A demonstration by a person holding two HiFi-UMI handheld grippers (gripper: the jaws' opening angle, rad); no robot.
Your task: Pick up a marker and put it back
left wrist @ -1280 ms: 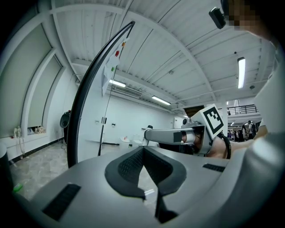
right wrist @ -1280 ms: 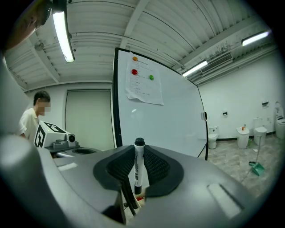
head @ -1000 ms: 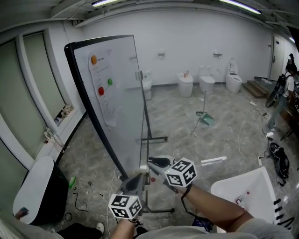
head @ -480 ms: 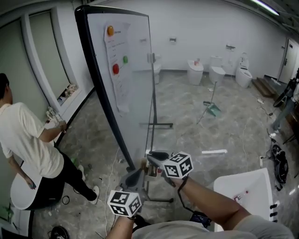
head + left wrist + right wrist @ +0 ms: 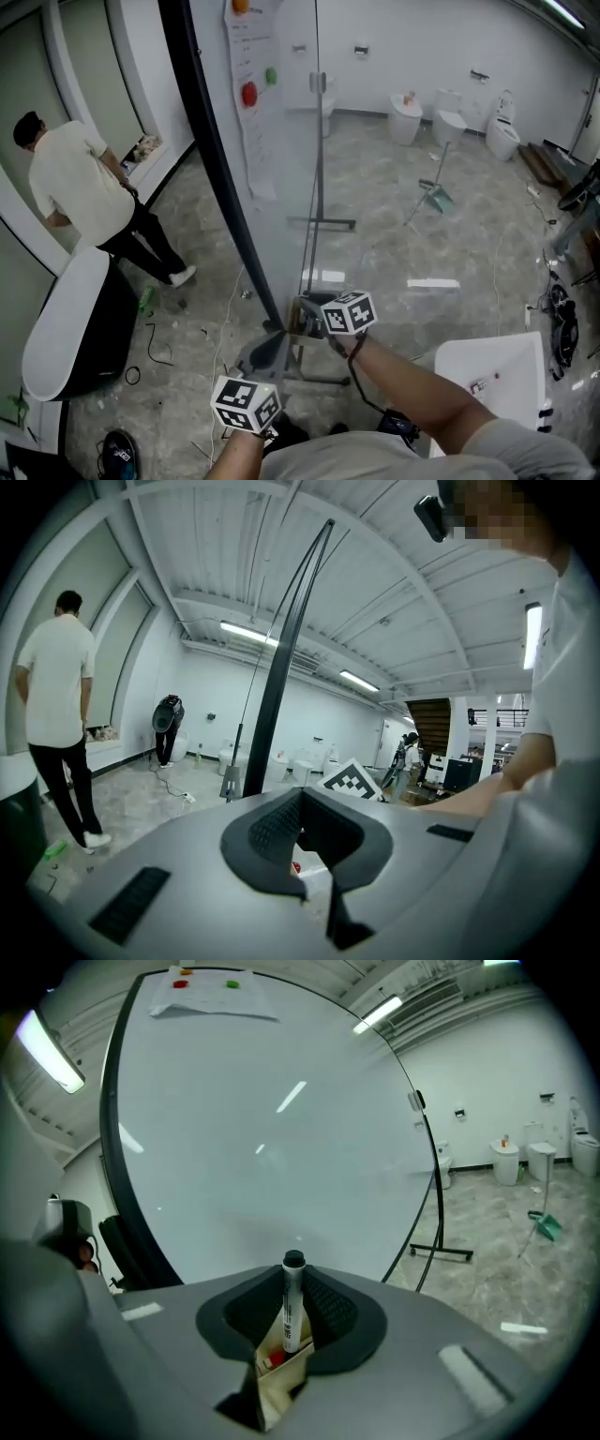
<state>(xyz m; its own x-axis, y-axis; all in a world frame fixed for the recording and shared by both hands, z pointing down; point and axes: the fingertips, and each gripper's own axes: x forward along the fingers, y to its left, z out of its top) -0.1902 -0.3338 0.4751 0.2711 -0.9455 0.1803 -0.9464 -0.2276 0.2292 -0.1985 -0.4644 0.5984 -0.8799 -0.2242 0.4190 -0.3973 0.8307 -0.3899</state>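
Note:
A white marker with a black cap (image 5: pixel 292 1302) stands upright between the pads of my right gripper (image 5: pixel 293 1269), which is shut on it. Its lower end reaches into a beige holder box (image 5: pixel 281 1372) with something red inside. In the head view the right gripper (image 5: pixel 302 314) sits at the foot of the whiteboard (image 5: pixel 281 112), with its marker cube just behind. My left gripper (image 5: pixel 265 349) hangs lower and to the left, pointing at the same spot. Its jaws (image 5: pixel 301 803) meet at the tips with nothing between them; the holder box (image 5: pixel 314 869) shows beneath.
The whiteboard stands edge-on on a black wheeled stand (image 5: pixel 323 223) and carries a paper sheet with coloured magnets (image 5: pixel 249 94). A person (image 5: pixel 80 178) stands at the left by the window. A white tub (image 5: pixel 66 328) lies at left, a white basin (image 5: pixel 492 366) at right.
Both grippers have come down toward the foot of the whiteboard, the right one further. The board now looms closer. A person has come into view at the left and walked to the window.

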